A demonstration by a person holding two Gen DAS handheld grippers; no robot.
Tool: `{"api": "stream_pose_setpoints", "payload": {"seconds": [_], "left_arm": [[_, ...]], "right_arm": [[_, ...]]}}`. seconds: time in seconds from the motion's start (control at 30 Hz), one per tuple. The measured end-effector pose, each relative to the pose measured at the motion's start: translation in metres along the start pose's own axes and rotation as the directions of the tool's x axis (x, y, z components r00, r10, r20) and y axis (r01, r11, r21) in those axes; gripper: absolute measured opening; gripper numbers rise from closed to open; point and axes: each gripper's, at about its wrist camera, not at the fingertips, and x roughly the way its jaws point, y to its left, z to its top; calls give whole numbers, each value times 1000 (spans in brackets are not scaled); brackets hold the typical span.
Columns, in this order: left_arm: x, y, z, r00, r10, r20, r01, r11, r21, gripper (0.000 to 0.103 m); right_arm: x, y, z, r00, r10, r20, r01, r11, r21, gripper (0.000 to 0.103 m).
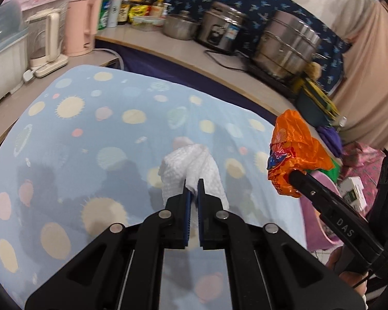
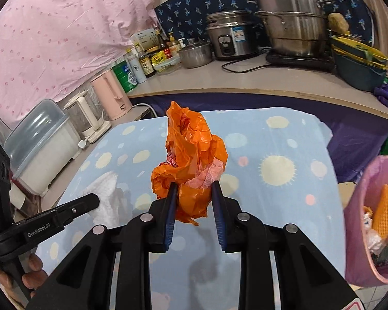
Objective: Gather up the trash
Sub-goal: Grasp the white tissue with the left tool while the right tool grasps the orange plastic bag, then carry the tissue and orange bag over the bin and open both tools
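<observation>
My left gripper point(image 1: 193, 184) is shut on a crumpled white paper towel point(image 1: 191, 170) and holds it just above the blue spotted tablecloth point(image 1: 64, 134). My right gripper point(image 2: 194, 188) is shut on a crumpled orange plastic bag point(image 2: 191, 155), held above the same cloth point(image 2: 284, 193). In the left wrist view the orange bag point(image 1: 295, 149) hangs at the right on the right gripper's fingers point(image 1: 305, 180). In the right wrist view the white towel point(image 2: 103, 188) shows at the left by the left gripper's finger point(image 2: 85, 201). A pink trash bin point(image 2: 370, 219) with trash inside stands at the table's right edge.
A counter behind the table holds steel pots point(image 2: 289, 15), a rice cooker point(image 2: 230, 33), bottles point(image 2: 142, 62), a pink kettle point(image 2: 111, 95) and a white appliance point(image 2: 41, 149). A teal basin point(image 2: 359, 62) sits at the right. The pink bin also shows in the left wrist view point(image 1: 315, 219).
</observation>
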Motion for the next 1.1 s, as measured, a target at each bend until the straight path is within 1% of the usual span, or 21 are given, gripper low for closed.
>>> {"api": "stream_pose_setpoints", "payload": {"seconds": [0.1,0.23,0.37,0.43,0.57,0.67,0.73,0.8,0.87,0.93,0.97,1.1], "left_arm": [[-10,-34,-9,999,-39,0,39,998,51,4],[-15,-84,-20,994,-105,-12,106,988,116,4],[-11,-136,-28,985,-168,-34,171,968,181,4],[-6,-165,-32,980,-196,-41,201,955,220,4],[7,-215,-38,965,-250,-73,261,927,270,4],[18,-244,-42,953,-289,-89,302,908,292,4],[29,-266,-45,945,-312,-95,326,893,312,4],[41,-283,-47,942,-320,-106,337,881,332,4],[57,-300,-50,942,-317,-113,336,875,348,4],[73,-312,-53,942,-307,-137,337,870,359,4],[83,-319,-56,939,-307,-155,344,867,362,4],[109,-333,-69,945,-268,-187,322,866,382,4]], "right_arm": [[-32,-29,-8,999,-39,23,38,998,41,25],[-73,-75,-23,991,-122,47,117,988,96,25],[-110,-125,-37,975,-214,62,201,965,166,25],[-127,-150,-43,965,-252,67,235,951,201,25],[-153,-195,-55,941,-332,69,305,918,255,25],[-159,-220,-59,926,-373,51,347,898,272,25],[-158,-233,-60,920,-389,38,364,888,279,25],[-154,-245,-61,917,-397,22,375,882,286,26],[-148,-255,-62,914,-405,7,386,875,290,26],[-140,-265,-63,911,-413,-11,398,869,294,27],[-136,-271,-63,910,-414,-22,401,866,297,27],[-124,-283,-65,905,-422,-45,415,859,301,31]]}}
